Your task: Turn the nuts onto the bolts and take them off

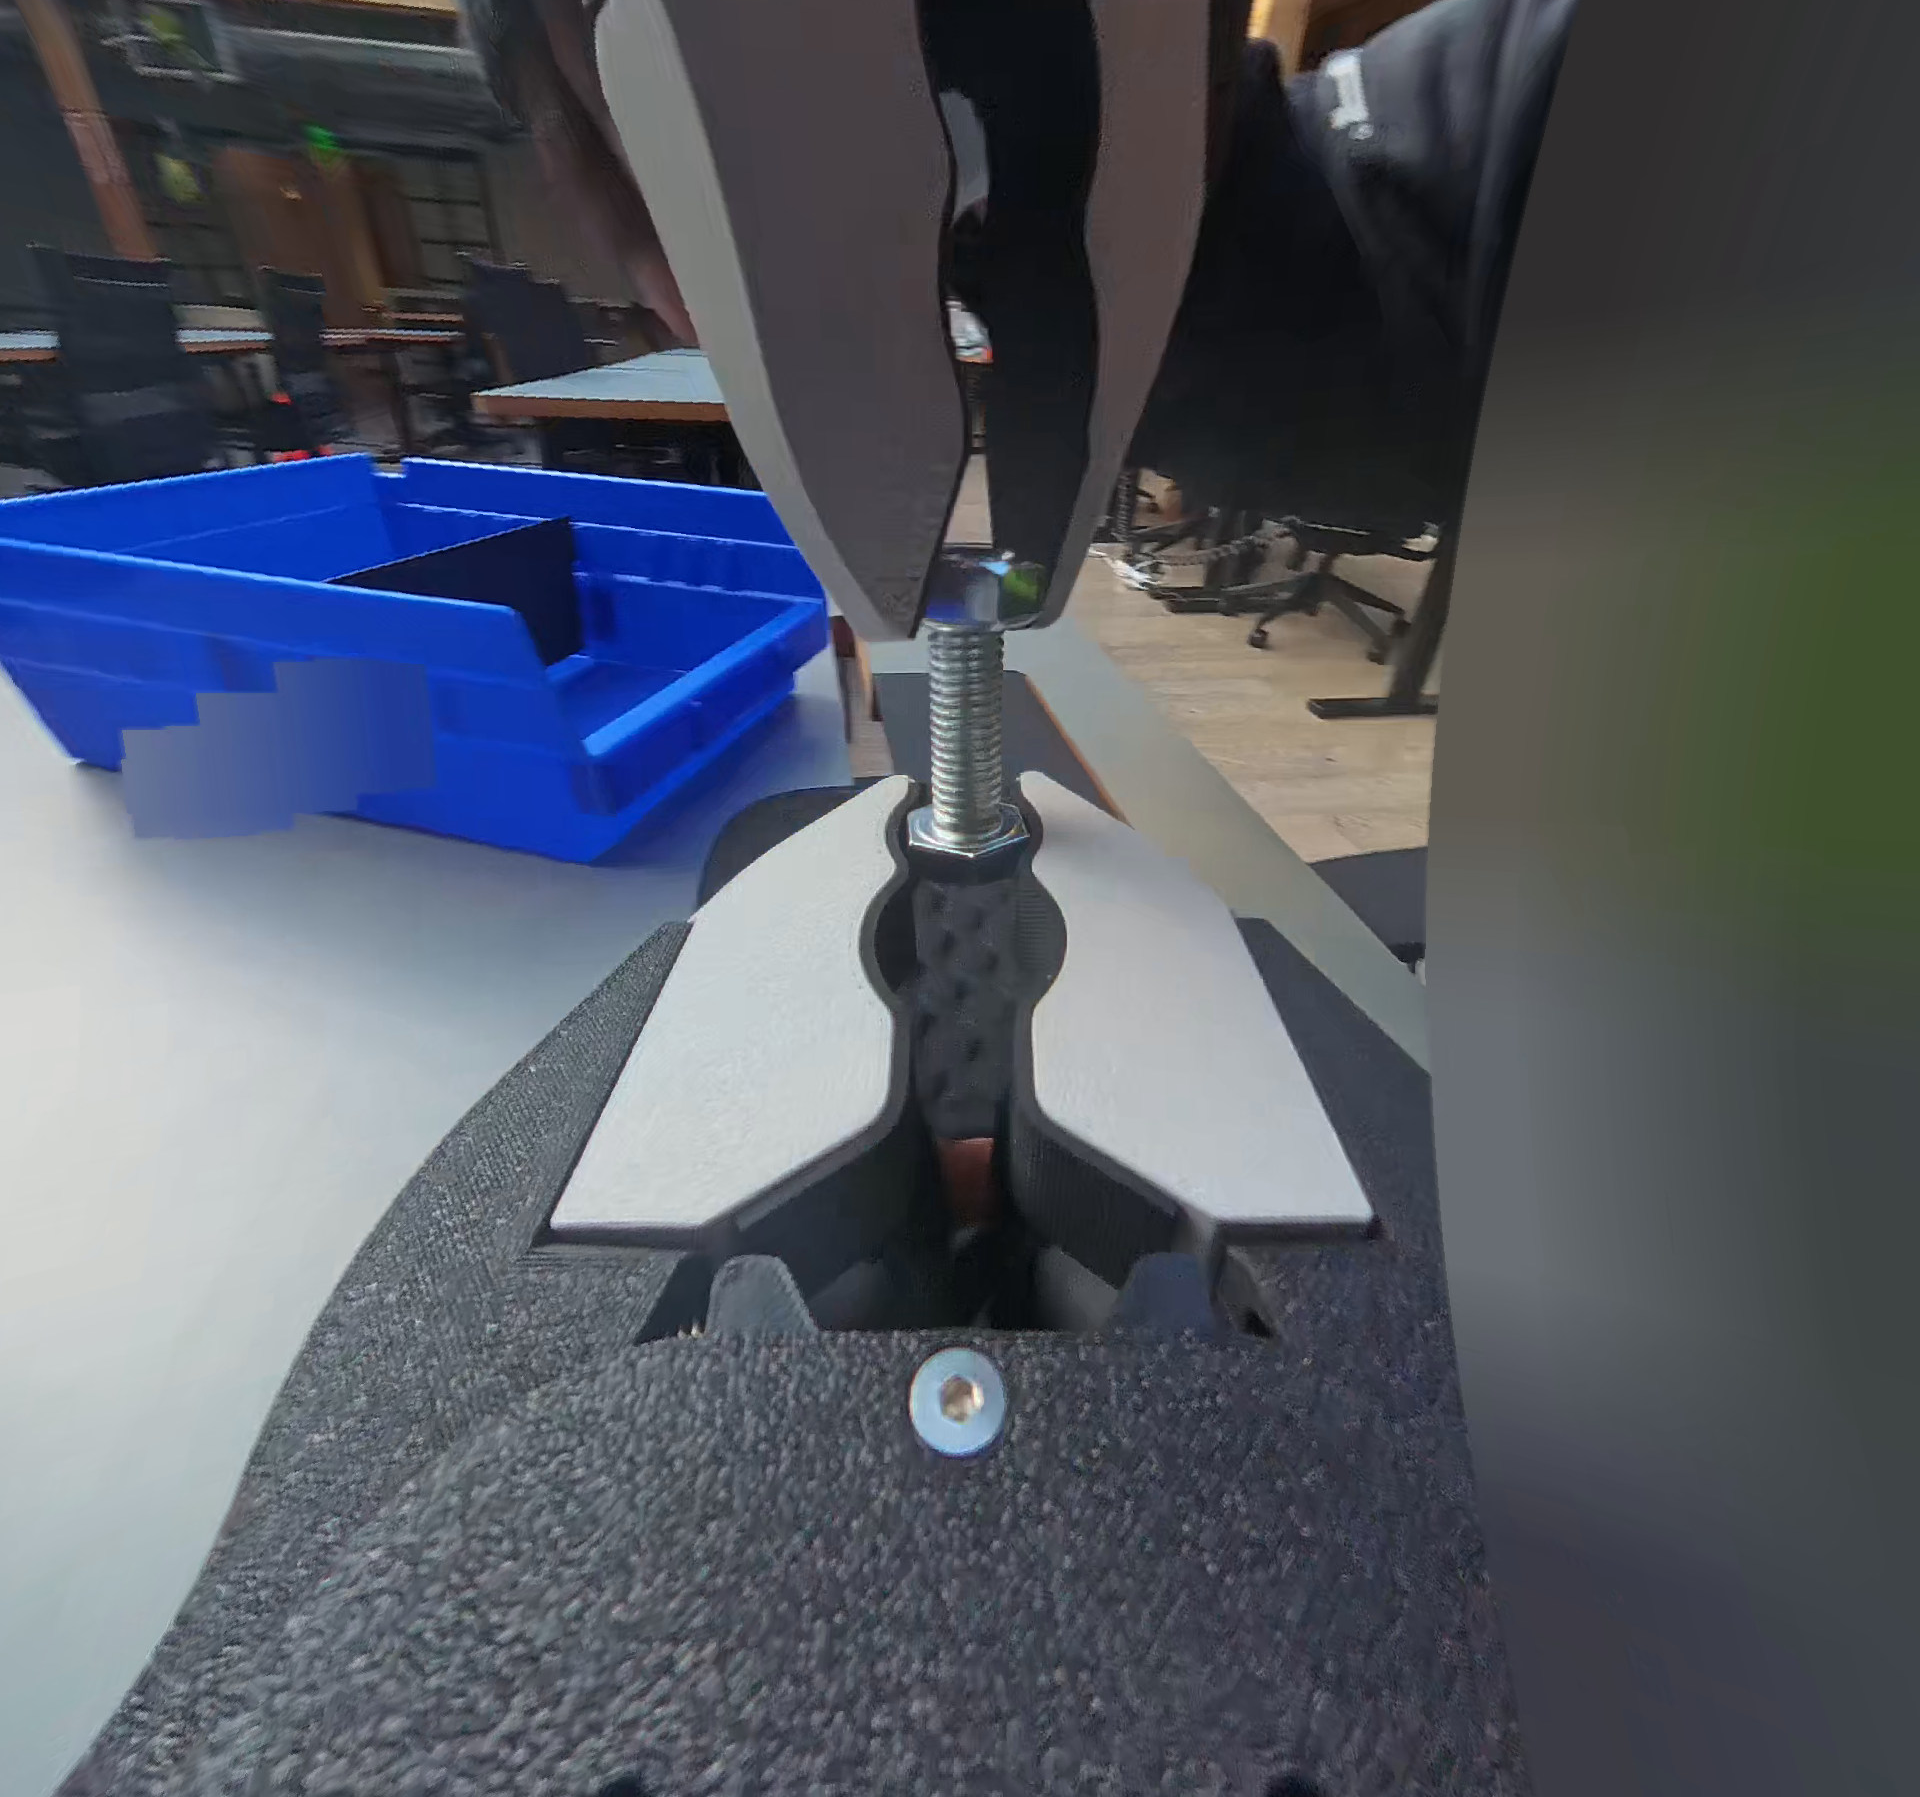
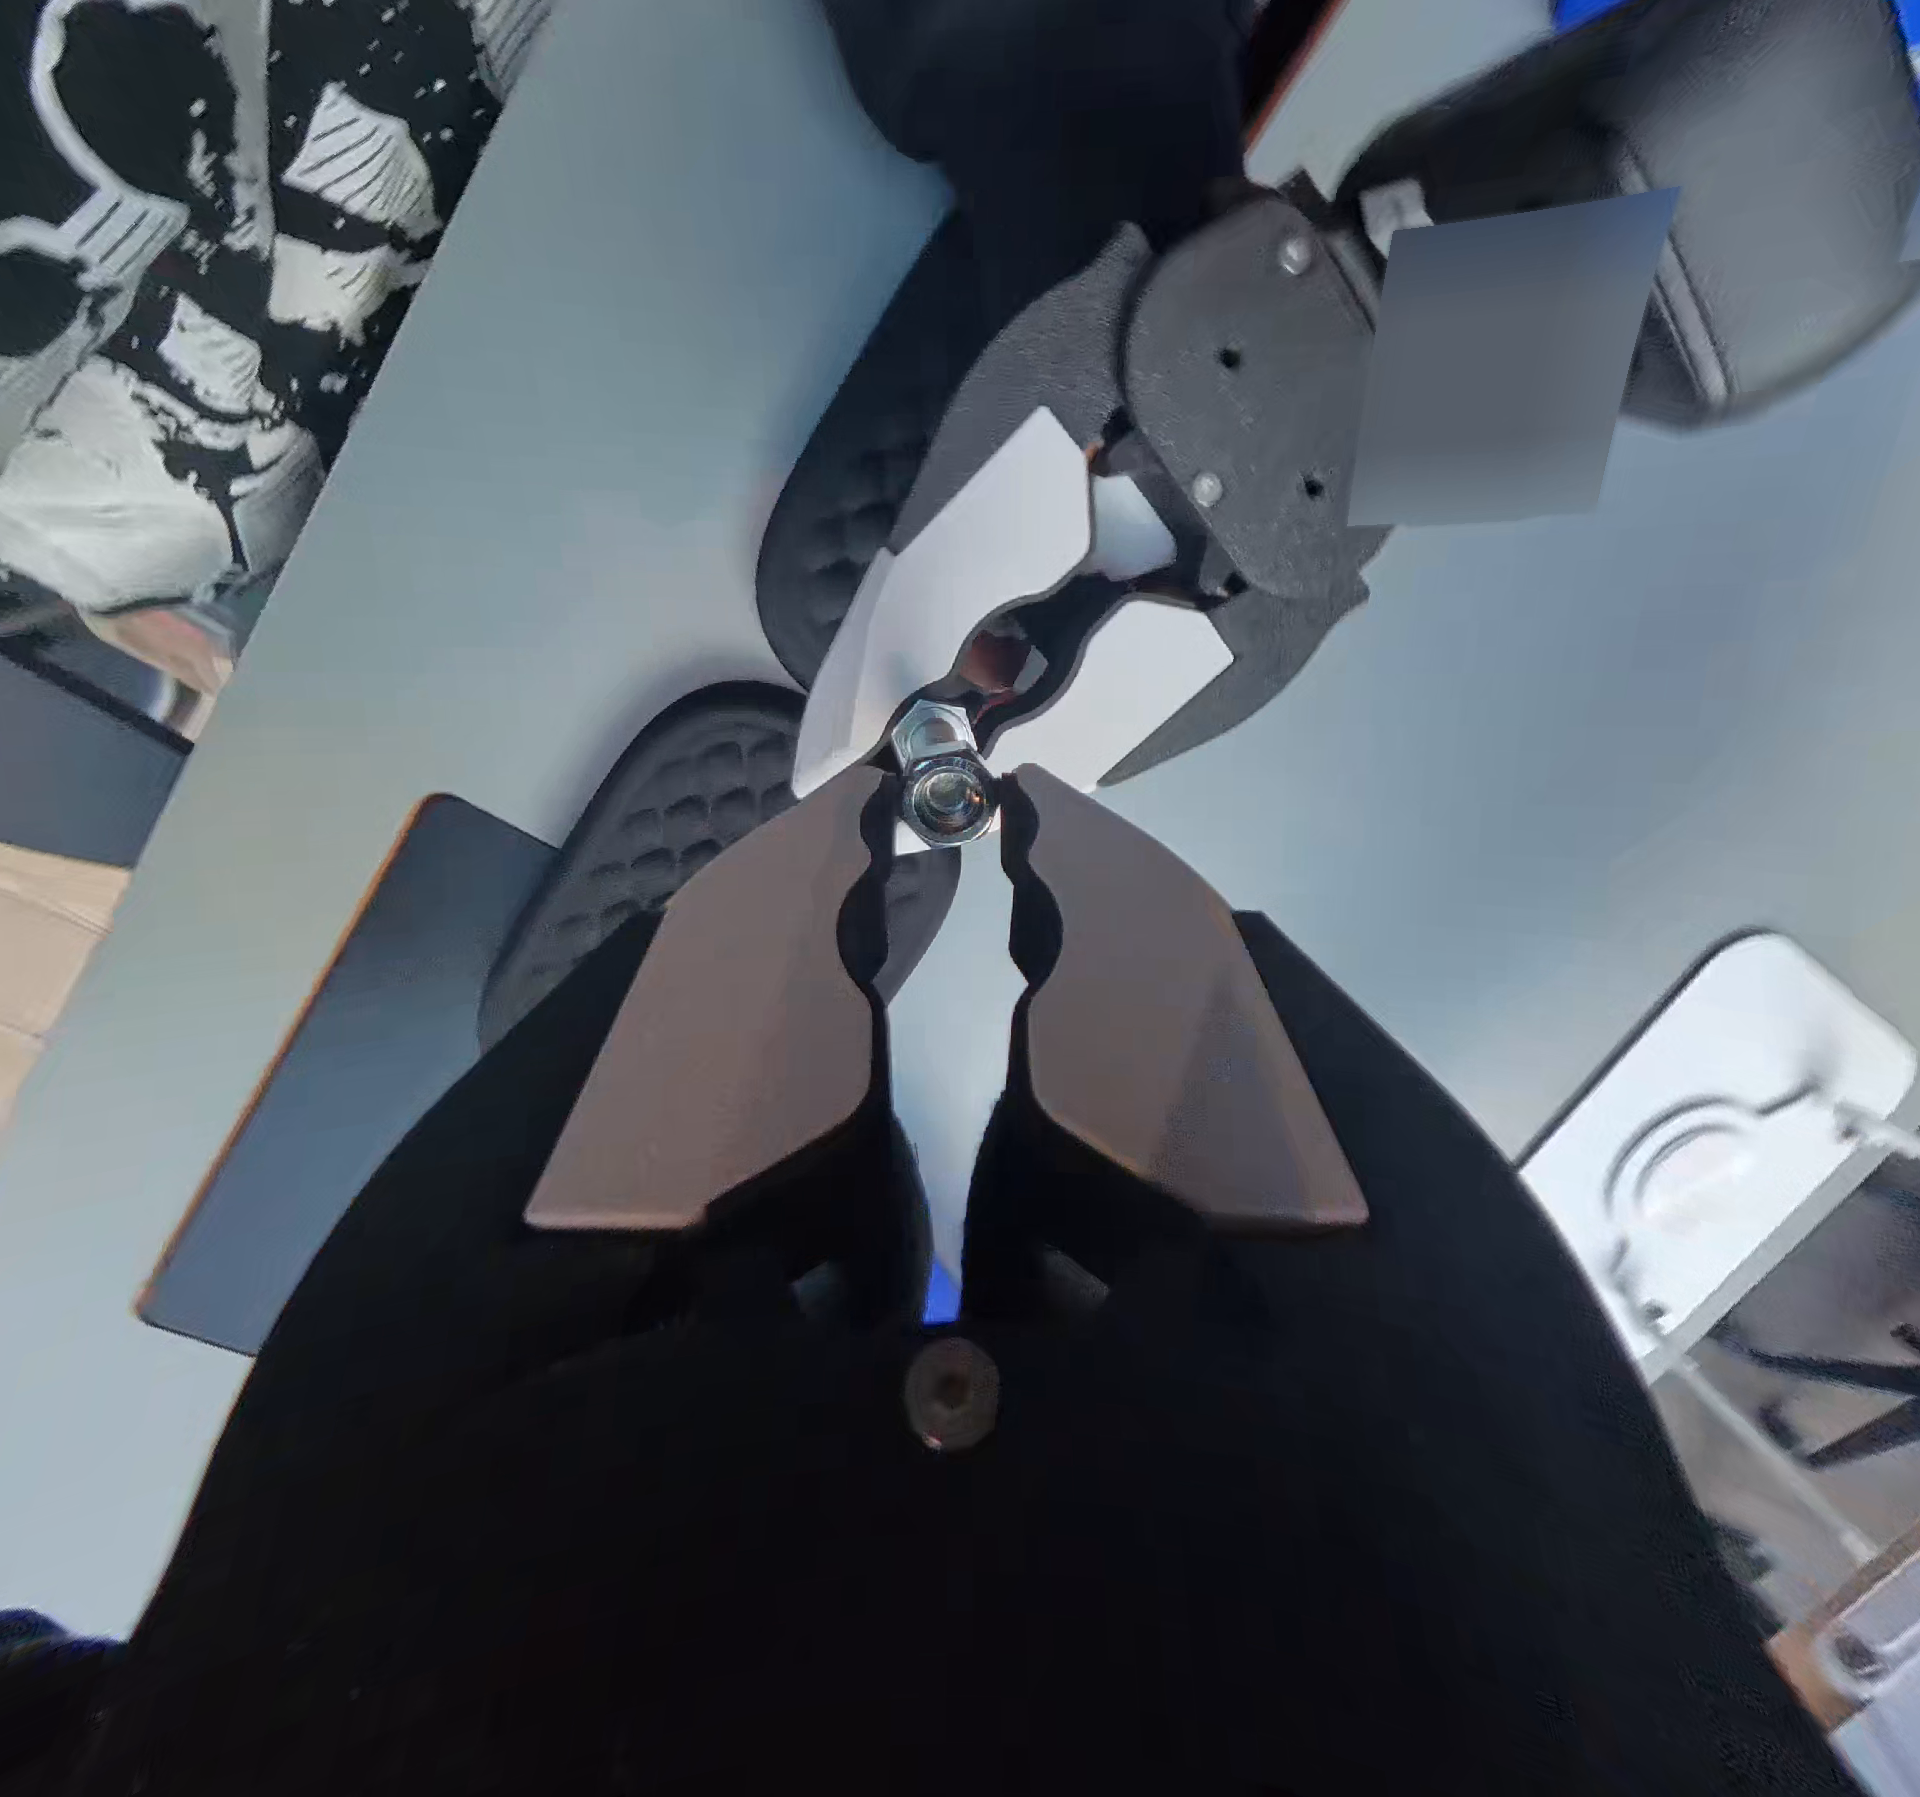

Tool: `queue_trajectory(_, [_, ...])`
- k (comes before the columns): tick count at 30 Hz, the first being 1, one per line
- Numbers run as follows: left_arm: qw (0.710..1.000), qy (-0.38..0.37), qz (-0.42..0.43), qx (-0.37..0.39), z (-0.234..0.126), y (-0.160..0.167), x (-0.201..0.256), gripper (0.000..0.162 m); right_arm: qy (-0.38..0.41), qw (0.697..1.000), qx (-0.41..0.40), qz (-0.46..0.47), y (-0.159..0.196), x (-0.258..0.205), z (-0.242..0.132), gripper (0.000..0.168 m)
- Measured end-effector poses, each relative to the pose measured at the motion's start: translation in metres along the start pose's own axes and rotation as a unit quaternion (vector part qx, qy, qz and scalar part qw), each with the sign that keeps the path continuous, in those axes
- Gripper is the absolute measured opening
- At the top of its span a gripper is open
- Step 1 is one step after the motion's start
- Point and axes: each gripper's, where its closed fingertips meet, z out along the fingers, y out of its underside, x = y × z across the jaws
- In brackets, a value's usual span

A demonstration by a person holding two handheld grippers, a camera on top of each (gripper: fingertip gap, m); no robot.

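Partly hidden, bolt (image 1: 966, 739) spans left claw (image 1: 968, 817) and right claw (image 1: 982, 594).

both grippers share one build: a grainy black printed body with flat pale grey finger plates (image 1: 769, 1009) whose inner edges are wavy. just behind the plates sits a silver hex-socket screw (image 1: 957, 1402). black dimpled pads (image 1: 961, 999) line the fingers inside.
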Motion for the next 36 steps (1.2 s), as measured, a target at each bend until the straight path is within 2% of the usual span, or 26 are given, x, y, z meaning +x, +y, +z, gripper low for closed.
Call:
queue_trajectory(2, [0.998,0.058,0.009,-0.003,-0.001,0.001,0.016,0.014,-0.008,0.997,0.007,-0.071,-0.009,-0.008,0.001,0.019])
queue_trajectory(6, [0.991,0.129,0.013,0.011,-0.008,-0.002,0.034,0.014,0.006,0.988,0.024,-0.15,-0.025,-0.01,0.002,0.019])
queue_trajectory(10, [0.989,0.145,0.003,0.025,-0.012,-0.006,0.037,0.014,0.019,0.985,0.021,-0.17,-0.027,-0.007,0.0,0.019])
queue_trajectory(13, [0.994,0.104,-0.001,0.023,-0.009,-0.005,0.027,0.014,0.018,0.997,0.009,-0.069,-0.017,0.0,0.0,0.024])
queue_trajectory(15, [0.998,0.052,-0.004,0.03,-0.008,-0.008,0.014,0.014,0.009,0.999,-0.009,0.05,-0.002,0.005,0.0,0.053])
queue_trajectory(17, [0.999,-0.028,-0.014,0.037,-0.007,-0.01,-0.007,0.014,0.001,0.983,-0.001,0.184,0.009,0.009,-0.001,0.062])
queue_trajectory(19, [0.993,-0.111,-0.021,0.036,-0.007,-0.009,-0.027,0.014,0.004,0.954,0.038,0.297,0.012,0.015,-0.004,0.058])
queue_trajectory(20, [0.989,-0.144,-0.022,0.033,-0.008,-0.008,-0.035,0.014,0.016,0.937,0.053,0.346,0.015,0.02,-0.006,0.05])
queue_trajectory(23, [0.978,-0.206,-0.015,0.026,-0.01,-0.007,-0.046,0.014,0.037,0.908,0.073,0.411,0.025,0.025,-0.008,0.041])
queue_trajectory(27, [0.975,-0.219,-0.013,0.017,-0.009,-0.004,-0.048,0.014,0.047,0.91,0.08,0.404,0.023,0.026,-0.004,0.037])
queue_trajectory(30, [0.976,-0.217,-0.012,0.016,-0.008,-0.004,-0.048,0.014,0.056,0.918,0.074,0.387,0.02,0.029,-0.002,0.024])
queue_trajectory(31, [0.977,-0.214,-0.01,0.014,-0.007,-0.004,-0.047,0.014,0.062,0.923,0.065,0.373,0.022,0.03,-0.002,0.017])
queue_trajectory(36, [0.985,-0.17,-0.001,0.006,-0.002,-0.002,-0.036,0.014,0.053,0.966,0.029,0.251,0.018,0.019,-0.003,0.017])
